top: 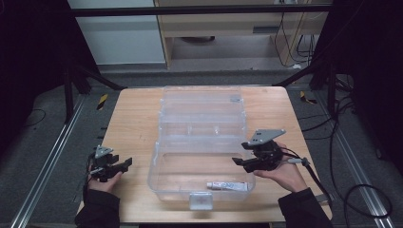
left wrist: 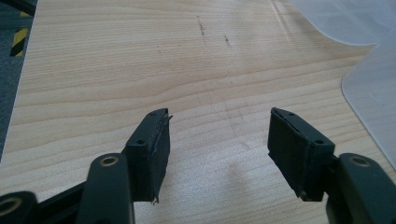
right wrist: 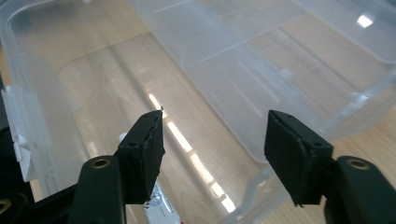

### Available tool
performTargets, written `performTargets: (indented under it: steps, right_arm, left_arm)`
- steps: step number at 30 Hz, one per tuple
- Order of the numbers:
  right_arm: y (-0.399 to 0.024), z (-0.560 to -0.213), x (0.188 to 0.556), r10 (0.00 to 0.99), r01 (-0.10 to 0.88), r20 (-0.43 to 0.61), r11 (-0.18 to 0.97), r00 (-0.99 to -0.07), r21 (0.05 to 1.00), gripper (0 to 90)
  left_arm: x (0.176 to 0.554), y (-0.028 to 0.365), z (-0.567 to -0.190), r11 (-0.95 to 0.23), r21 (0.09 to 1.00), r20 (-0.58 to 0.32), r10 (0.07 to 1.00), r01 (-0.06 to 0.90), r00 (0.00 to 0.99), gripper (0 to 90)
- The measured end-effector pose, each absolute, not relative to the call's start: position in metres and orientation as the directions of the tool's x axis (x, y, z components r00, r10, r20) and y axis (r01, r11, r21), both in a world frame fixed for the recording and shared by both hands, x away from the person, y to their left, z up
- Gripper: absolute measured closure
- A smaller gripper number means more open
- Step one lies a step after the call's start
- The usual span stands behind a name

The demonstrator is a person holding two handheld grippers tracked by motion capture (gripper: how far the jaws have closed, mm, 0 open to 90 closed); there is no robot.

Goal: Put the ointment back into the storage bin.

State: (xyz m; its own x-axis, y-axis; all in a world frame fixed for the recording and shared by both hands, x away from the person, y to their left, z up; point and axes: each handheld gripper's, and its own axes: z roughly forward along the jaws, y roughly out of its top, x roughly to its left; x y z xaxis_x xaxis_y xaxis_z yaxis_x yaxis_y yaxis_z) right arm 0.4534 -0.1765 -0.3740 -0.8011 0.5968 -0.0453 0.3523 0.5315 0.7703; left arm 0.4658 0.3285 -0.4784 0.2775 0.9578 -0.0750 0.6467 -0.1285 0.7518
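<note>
A clear plastic box (top: 202, 156) sits open in the middle of a wooden table (top: 133, 123), its lid (top: 202, 102) folded back flat toward the far edge. From the high view, a small white tube (top: 227, 185) lies inside the box on its floor, near the front wall and toward the right corner, just behind the front latch (top: 200, 200).

The left gripper (top: 124, 164) is held low over the bare table to the left of the box, well apart from it, its jaws pointing toward the box. In the left gripper view the gripper (left wrist: 217, 140) has its two jaws spread wide with only wood grain between them; the rounded edge of the box (left wrist: 373, 88) shows at the right of that view.

The right gripper (top: 239, 163) is held at the box's right side, its jaws reaching in over the right wall, the grey plate (top: 266, 136) on top. The right gripper view looks down into the box (right wrist: 93, 93): the gripper (right wrist: 215, 140) is spread open, nothing between its jaws, and the box floor and the folded lid (right wrist: 289, 60) lie beyond. Below its left jaw a bit of the white tube (right wrist: 161, 210) peeks out, close under the gripper but not touched. The high view alone gives the tube's full length and the whole layout; the gripper views alone show clearly how far the jaws stand apart
</note>
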Motion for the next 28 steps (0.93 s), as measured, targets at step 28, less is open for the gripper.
performTargets:
  steps: [28]
  right_arm:
    - [-0.279,-0.443,0.459,0.921,0.52,0.064,0.158,-0.384,0.839,18.4]
  left_arm:
    - [0.467,0.327,-0.48,-0.139,0.751,-0.061,0.959,0.645,0.278,35.9]
